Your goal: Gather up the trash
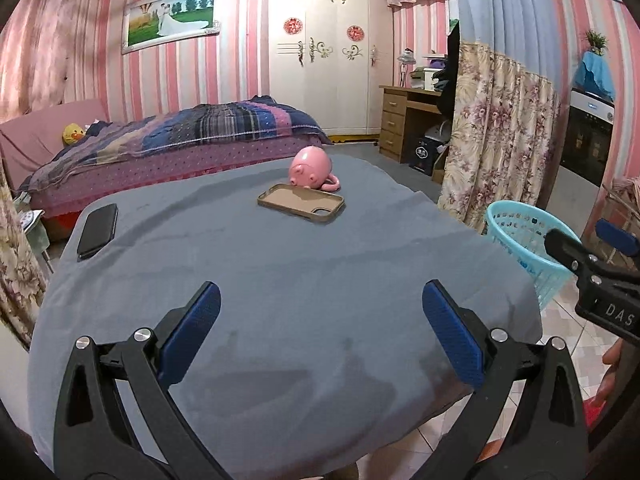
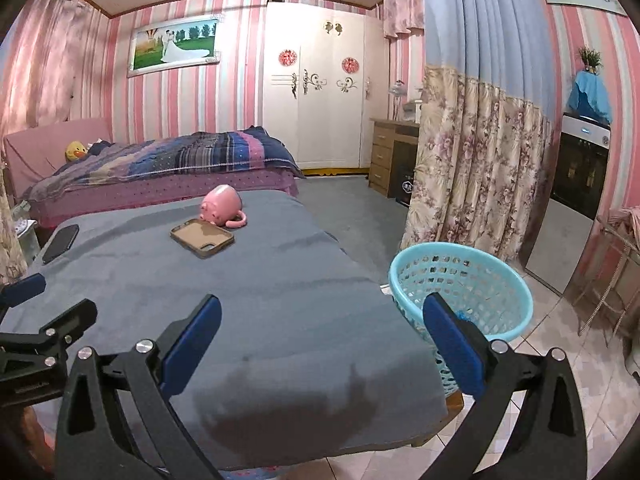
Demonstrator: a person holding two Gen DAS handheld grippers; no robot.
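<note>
A light blue plastic basket [image 2: 464,280] stands on the floor at the table's right edge; it also shows in the left wrist view [image 1: 520,236]. Something small and blue [image 2: 466,315] lies inside it, partly hidden by my right finger. My left gripper [image 1: 320,312] is open and empty above the near part of the grey-covered table [image 1: 280,280]. My right gripper [image 2: 322,320] is open and empty above the table's near right corner, next to the basket. No loose trash shows on the table.
On the table's far part lie a tan phone case [image 1: 302,202], a pink pig-shaped mug [image 1: 312,168] on its side and a black phone [image 1: 98,230] at the left edge. A bed [image 1: 168,148], a floral curtain [image 1: 496,128] and a wooden desk [image 1: 404,120] stand beyond.
</note>
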